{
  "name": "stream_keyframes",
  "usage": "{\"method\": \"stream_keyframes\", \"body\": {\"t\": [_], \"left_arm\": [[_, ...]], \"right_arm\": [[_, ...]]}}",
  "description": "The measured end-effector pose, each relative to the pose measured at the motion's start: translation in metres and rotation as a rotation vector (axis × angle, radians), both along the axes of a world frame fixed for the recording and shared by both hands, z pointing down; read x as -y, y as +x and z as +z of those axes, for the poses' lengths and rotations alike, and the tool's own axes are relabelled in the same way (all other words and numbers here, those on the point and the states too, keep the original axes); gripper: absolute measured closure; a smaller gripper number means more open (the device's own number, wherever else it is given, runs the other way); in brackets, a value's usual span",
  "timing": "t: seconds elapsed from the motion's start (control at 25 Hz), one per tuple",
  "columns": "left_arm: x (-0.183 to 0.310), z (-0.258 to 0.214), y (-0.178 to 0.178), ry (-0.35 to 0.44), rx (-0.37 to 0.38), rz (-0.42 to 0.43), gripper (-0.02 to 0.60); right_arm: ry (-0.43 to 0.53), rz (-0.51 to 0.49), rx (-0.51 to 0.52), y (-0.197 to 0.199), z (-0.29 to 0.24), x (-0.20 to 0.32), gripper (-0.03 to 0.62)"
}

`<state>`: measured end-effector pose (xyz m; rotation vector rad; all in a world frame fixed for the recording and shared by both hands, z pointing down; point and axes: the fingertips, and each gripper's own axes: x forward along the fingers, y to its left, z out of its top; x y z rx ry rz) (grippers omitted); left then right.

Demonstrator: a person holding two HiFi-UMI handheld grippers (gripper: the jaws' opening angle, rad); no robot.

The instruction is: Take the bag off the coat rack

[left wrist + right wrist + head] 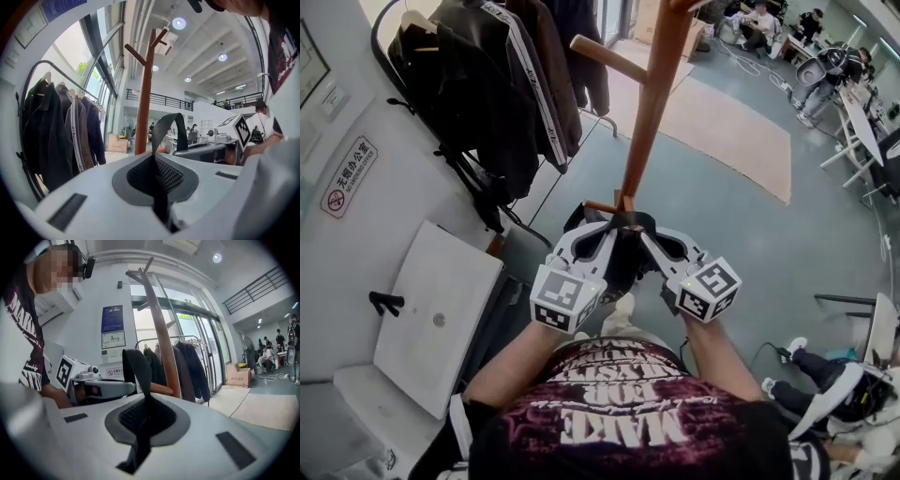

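A wooden coat rack stands right in front of me, with a short low peg near my hands. The black bag hangs under both grippers. My left gripper and right gripper meet at its strap, close to the pole. In the left gripper view the left gripper is shut on the black webbing strap, which loops up beside the pole. In the right gripper view the right gripper is shut on the same strap, in front of a peg. Whether the strap still rests on the peg is unclear.
A clothes rail with dark jackets stands to the left. A white table sits at lower left by the wall. A beige rug lies beyond the rack. People and chairs are at the far right.
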<state>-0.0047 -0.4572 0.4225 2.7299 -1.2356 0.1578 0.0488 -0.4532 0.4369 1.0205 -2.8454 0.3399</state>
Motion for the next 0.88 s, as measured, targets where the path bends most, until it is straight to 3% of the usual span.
{"method": "stream_keyframes", "body": {"t": [0.28,0.88], "left_arm": [[-0.025,-0.030,-0.005,0.044,-0.025,0.007,0.574],[-0.083,-0.074,-0.023,0.100,-0.002,0.067,0.574]], "right_arm": [[0.065,-0.005,0.009,-0.004,-0.030,-0.023,0.586],[0.120,0.003,-0.008,-0.027,-0.075,-0.078,0.586]]}}
